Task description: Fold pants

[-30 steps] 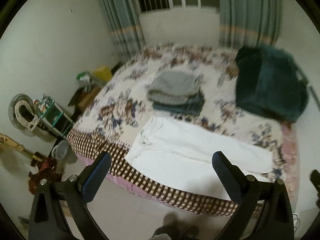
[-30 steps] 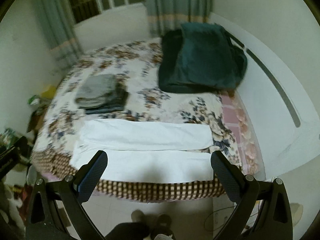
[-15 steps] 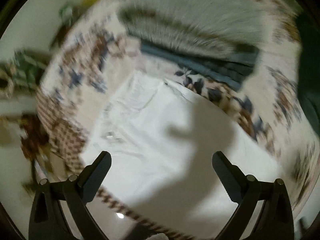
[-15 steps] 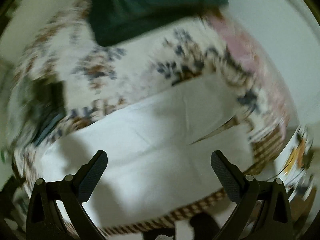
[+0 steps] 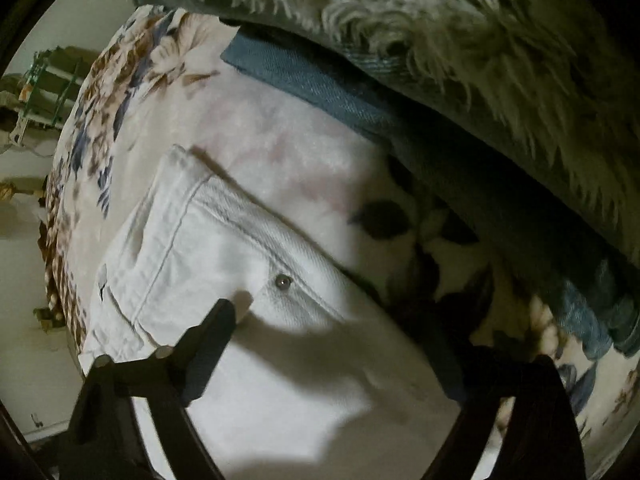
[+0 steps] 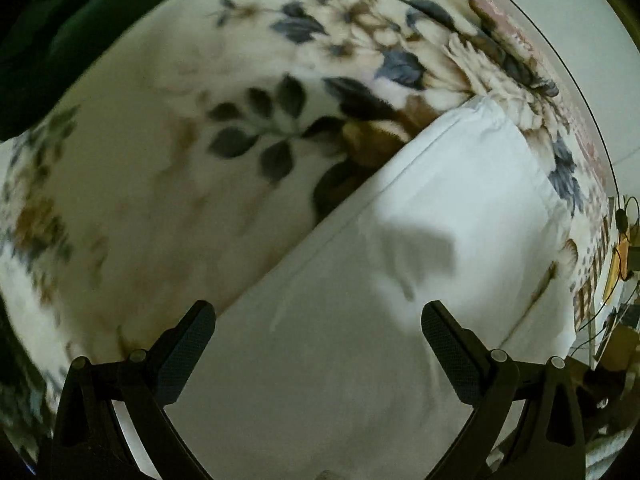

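Observation:
White pants lie flat on a floral bedspread. In the left wrist view I see their waistband end (image 5: 208,248) with a metal rivet (image 5: 283,281). My left gripper (image 5: 332,344) is open, just above the waist area near the far edge; its right finger is in shadow. In the right wrist view I see the leg end (image 6: 440,216) with its hem at the upper right. My right gripper (image 6: 318,340) is open, close above the far leg, empty.
A stack of folded clothes, blue denim (image 5: 320,84) under a shaggy grey piece (image 5: 460,32), lies just beyond the waistband. A dark green garment (image 6: 60,40) lies at the far left of the bedspread (image 6: 160,168). The bed edge and floor clutter (image 6: 620,248) are on the right.
Both grippers have moved from standing back at the bed's foot down close over the pants, left at the waist, right at the leg end. Both stay open.

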{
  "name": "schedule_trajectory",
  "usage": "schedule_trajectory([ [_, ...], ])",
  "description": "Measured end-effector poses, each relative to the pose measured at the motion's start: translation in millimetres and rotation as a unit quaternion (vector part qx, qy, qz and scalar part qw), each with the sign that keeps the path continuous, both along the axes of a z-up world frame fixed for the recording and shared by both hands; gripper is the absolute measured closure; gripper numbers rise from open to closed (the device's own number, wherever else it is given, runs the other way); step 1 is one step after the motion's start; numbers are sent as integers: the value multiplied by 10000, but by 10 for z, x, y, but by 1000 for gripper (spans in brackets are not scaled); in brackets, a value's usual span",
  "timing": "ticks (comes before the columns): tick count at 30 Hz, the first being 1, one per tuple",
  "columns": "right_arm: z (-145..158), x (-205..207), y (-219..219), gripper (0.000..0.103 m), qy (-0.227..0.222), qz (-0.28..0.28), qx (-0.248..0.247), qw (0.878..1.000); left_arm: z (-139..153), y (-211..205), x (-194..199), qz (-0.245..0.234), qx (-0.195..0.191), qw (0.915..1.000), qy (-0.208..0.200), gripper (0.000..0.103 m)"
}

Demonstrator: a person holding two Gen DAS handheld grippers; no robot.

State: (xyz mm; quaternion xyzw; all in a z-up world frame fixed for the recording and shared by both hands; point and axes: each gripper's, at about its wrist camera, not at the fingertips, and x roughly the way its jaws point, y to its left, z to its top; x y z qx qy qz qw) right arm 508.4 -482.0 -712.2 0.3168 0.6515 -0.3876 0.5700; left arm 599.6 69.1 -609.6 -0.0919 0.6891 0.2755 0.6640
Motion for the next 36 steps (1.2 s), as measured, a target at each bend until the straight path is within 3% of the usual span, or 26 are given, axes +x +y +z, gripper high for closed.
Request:
schedule_trajectory([
  [5, -321, -12, -121, 0, 102, -319, 192, 9993, 87, -168, -184, -288, -85, 9995, -122, 41],
  [8, -466, -63, -130, 9, 38, -499, 334, 9982, 162, -333, -289, -449, -51, 9989, -156, 57],
  [11, -497, -79, -82, 39, -104, -381, 343, 9986, 330, -424, -430, -478, -146, 9981, -362, 76],
  [13, -411, -135, -42, 83, -230, -217, 299, 9991, 547, -488, -550, -483, -292, 9969, -549, 86],
  [15, -318, -159, 29, 93, -438, -98, 373, 9983, 704, -377, -694, -477, -448, 9951, -736, 95],
  [22, 284, -648, 191, 98, -1406, 210, 403, 9890, 1684, -384, -1475, -473, -870, 9818, -1624, 96],
  [27, 876, -1328, 318, 98, -1929, 270, 549, 9793, 2026, -132, -2323, -424, -939, 9774, -1844, 96],
  [31, 1071, -2157, 464, 98, -1873, 319, 657, 9796, 1724, 267, -2900, -335, -754, 9847, -1535, 96],
  [36, 723, -2931, 779, 98, -1348, 346, 952, 9857, 891, 657, -3386, 101, -803, 9932, -833, 95],
])
